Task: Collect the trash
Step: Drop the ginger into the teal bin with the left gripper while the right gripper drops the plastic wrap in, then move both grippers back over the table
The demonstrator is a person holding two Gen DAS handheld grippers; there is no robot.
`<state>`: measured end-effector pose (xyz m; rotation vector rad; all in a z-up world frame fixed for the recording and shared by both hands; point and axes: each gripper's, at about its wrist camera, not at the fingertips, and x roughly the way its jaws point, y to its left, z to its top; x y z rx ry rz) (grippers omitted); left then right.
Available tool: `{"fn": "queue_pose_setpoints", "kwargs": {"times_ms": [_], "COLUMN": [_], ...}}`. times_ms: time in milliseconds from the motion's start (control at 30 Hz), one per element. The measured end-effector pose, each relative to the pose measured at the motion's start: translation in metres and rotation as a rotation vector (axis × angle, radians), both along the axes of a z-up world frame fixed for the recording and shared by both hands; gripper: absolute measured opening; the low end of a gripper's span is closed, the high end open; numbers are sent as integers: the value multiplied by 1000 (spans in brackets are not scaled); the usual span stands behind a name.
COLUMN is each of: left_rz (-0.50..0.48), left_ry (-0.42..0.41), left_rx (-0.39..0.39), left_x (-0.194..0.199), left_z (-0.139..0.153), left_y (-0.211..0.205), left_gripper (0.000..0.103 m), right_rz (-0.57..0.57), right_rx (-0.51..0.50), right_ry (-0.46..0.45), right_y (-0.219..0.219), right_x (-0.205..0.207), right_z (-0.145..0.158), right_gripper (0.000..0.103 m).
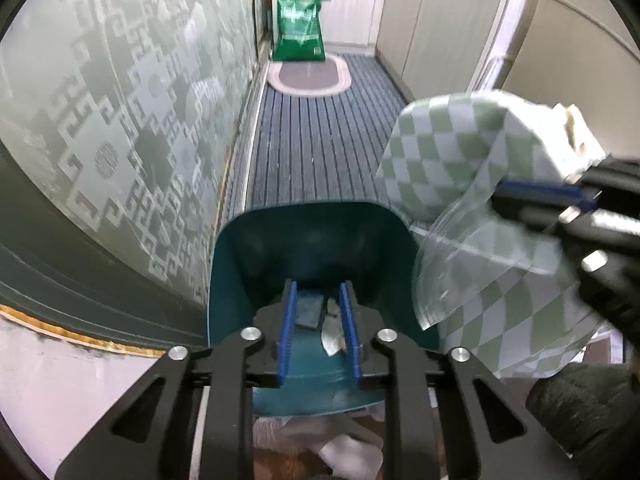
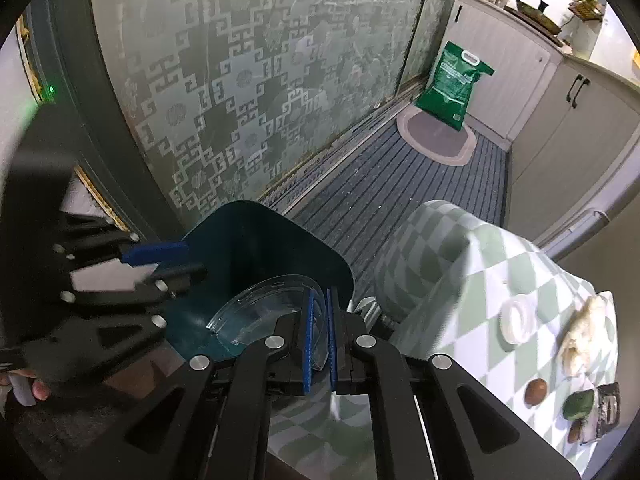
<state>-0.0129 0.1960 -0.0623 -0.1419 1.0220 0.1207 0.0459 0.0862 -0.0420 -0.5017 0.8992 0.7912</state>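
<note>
Clear plastic lid (image 2: 260, 312) pinched edge-on between the blue pads of the right gripper (image 2: 319, 340), jaws nearly together on it, its curved part hanging over the mouth of the teal bin lid (image 2: 280, 236). Seen from the left wrist, same clear plastic lid (image 1: 452, 264) just right of the raised teal bin lid (image 1: 312, 240), beside the checkered cloth (image 1: 436, 148). Right gripper (image 1: 540, 194) reaching in from the right edge, angled downward. Left gripper (image 1: 318, 320) pointed steeply down into the bin opening, jaws narrow, apparently clamped on the flap's grey handle (image 1: 310, 310); a pale scrap (image 1: 332, 332) also between them. Left gripper (image 2: 160, 258) entering from the left in the right-wrist view. Checkered cloth (image 2: 500, 280) covering the counter, carrying a white ring (image 2: 516, 318), a crumpled wrapper (image 2: 584, 332) and small food scraps (image 2: 536, 392).
</note>
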Motion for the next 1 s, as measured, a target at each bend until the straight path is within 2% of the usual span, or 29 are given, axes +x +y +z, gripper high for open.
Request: {"fn": "queue_pose_setpoints", "kwargs": {"times_ms": [133,300,567,700,800,833,933,1000], "left_rz": [18,48,109,131,138,134,134,135], "left_ry": [-73,-186,-356,-412,-439,-445,-474,-497], "left_rx": [5,17,34,12,-6,-16,-28,-38], "left_x": [-6,-17,-33,-41,-44,-44,-45,-46], "left_z": [19,47,87,98,105,107,113,117], "left_y": [3,6,9,13,11,9,7,4], "left_gripper": [16,12,11,11,11,11,13,18], "right_rz": [-3,8,56,71,81,82,81,72], "right_rx": [-17,-30,-48,-48,-30,-24,17,57], "right_ry": [18,60,138,157,174,173,154,139], "right_y": [5,11,24,28,29,28,23,17], "right_x": [2,2,-7,-12,-12,-12,-13,-12], "right_z": [-7,-19,-37,-40,-39,-38,-29,-19], "right_gripper": [6,6,6,7,20,28,31,31]}}
